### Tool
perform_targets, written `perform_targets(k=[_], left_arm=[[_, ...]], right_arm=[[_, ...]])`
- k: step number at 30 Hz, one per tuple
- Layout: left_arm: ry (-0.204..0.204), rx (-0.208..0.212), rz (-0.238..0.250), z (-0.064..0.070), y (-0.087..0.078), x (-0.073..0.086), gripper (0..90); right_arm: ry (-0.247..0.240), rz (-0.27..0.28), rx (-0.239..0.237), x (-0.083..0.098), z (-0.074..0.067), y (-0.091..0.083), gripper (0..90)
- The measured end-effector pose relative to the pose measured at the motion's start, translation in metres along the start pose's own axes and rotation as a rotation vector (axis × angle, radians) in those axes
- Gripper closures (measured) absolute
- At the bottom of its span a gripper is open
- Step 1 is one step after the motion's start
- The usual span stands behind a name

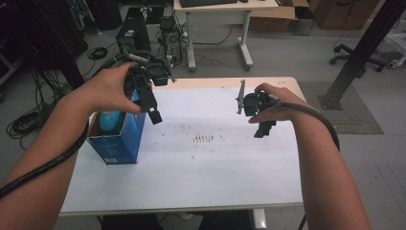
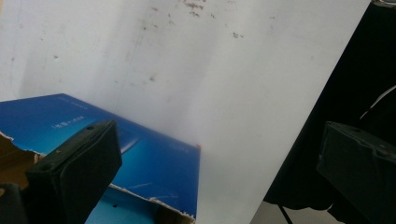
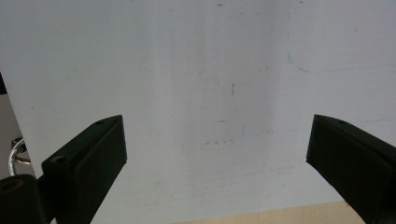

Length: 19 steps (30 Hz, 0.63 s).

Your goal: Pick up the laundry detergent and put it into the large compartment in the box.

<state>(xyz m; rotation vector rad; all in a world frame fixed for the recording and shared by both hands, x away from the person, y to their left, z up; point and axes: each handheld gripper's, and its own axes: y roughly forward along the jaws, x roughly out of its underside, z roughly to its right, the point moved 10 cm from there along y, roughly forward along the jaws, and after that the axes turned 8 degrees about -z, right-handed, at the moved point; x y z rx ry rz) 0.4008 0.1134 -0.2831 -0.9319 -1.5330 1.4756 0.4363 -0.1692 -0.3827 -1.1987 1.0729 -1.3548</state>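
At the table's left edge stands an open blue cardboard box (image 1: pixel 117 139) with a pale blue rounded object (image 1: pixel 109 120) inside. The left gripper (image 1: pixel 154 115) hangs just above the box's right rim, jaws spread wide and empty; in the left gripper view the box (image 2: pixel 154 163) lies below them. The white tabletop (image 1: pixel 191 177) carries brown specks (image 1: pixel 203 138) at its centre. Further right, the right gripper (image 1: pixel 264 130) hovers over bare surface, jaws apart, holding nothing. Behind, cables (image 1: pixel 21 125), a desk (image 1: pixel 218 28) and an office chair (image 1: pixel 356 55) stand on grey floor.
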Motion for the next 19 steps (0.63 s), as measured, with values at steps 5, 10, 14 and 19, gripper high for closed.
perform_targets(k=[5, 10, 14, 19], left_arm=[[-0.004, -0.002, 0.002, -0.0009, -0.0001, 0.0, 0.2], [-0.003, 0.004, 0.002, -0.0016, 0.0021, 0.0015, 0.2], [-0.009, 0.006, 0.003, -0.0018, 0.0036, 0.0018, 0.2], [-0.004, 0.008, 0.015, -0.0007, 0.0027, 0.0001, 0.2]], right_arm=[[-0.003, -0.001, 0.002, -0.0026, 0.0006, -0.0009, 4.8], [-0.004, 0.002, -0.001, -0.0043, 0.0006, 0.0013, 4.8], [-0.006, -0.001, -0.003, -0.0051, 0.0003, 0.0019, 4.9], [-0.006, 0.002, 0.002, -0.0063, -0.0006, -0.0003, 4.9]])
